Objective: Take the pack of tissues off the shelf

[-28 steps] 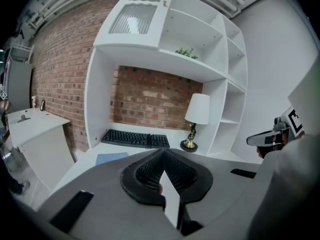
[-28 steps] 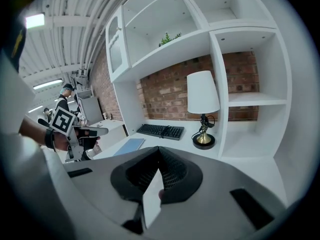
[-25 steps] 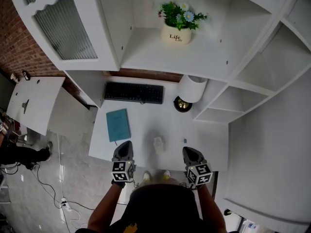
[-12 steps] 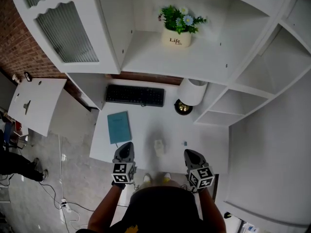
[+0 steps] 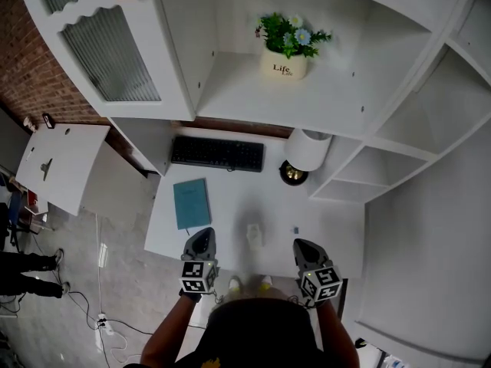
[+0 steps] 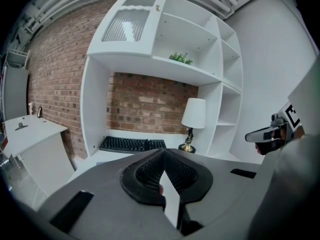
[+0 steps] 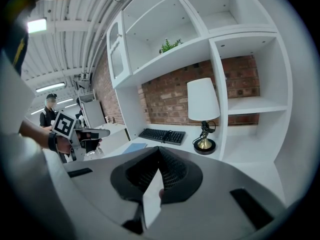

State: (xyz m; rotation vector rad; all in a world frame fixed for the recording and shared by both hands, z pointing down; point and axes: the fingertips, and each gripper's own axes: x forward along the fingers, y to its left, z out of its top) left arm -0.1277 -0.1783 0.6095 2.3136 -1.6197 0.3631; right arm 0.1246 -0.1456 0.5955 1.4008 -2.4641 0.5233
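Observation:
A small white pack of tissues (image 5: 253, 234) lies on the white desk (image 5: 230, 205) near its front edge, between my two grippers. My left gripper (image 5: 201, 238) hovers at the desk's front edge to the left of the pack, with its jaws shut and nothing in them. My right gripper (image 5: 301, 246) hovers to the right of the pack, also shut and holding nothing. In the left gripper view the left gripper (image 6: 161, 151) points at the desk alcove. The right gripper (image 7: 159, 149) points toward the lamp. Each gripper's own body hides the pack in its view.
A black keyboard (image 5: 217, 152) and a white lamp (image 5: 307, 150) stand at the desk's back, and a teal notebook (image 5: 191, 202) lies at the left. A flower pot (image 5: 285, 61) sits on the shelf above. A glass-front cabinet door (image 5: 107, 48) is upper left. A bystander's legs (image 5: 27, 276) show on the floor.
Both grippers stay where they were, shut. The bystander on the floor at the left has moved down and toward the picture's left edge.

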